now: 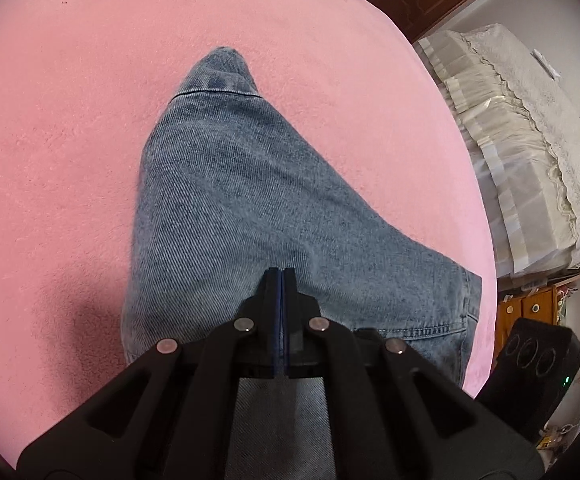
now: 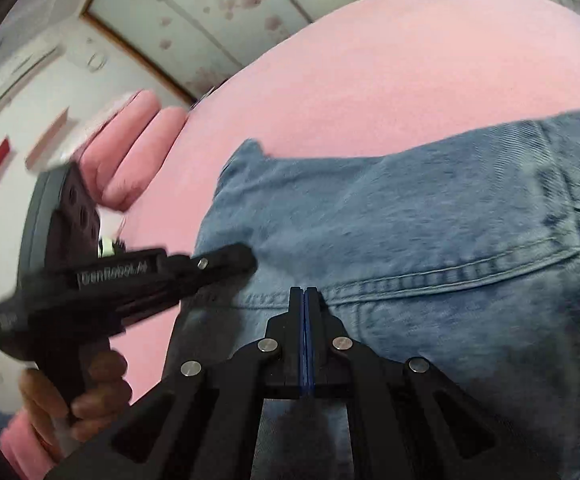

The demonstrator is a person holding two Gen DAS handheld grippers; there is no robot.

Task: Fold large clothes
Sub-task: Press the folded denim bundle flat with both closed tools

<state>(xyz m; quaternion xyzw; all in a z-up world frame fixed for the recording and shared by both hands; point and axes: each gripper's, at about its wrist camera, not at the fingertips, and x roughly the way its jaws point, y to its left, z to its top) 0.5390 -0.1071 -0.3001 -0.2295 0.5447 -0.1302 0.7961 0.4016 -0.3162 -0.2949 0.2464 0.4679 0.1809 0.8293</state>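
Both grippers, left gripper (image 1: 281,274) and right gripper (image 2: 304,294), were closed above faded blue jeans (image 1: 226,208) on the pink blanket (image 1: 70,120); only the right view showed the back pocket (image 2: 469,276).

Soft, even light, heavy fisheye bending with dark corners; the right wrist view is motion-blurred at left.

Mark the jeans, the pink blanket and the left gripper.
jeans (image 1: 226,200), left wrist view, middle of the denim leg.
pink blanket (image 1: 58,120), left wrist view, bare area left of the denim.
left gripper (image 1: 281,276), left wrist view, between closed fingertips.
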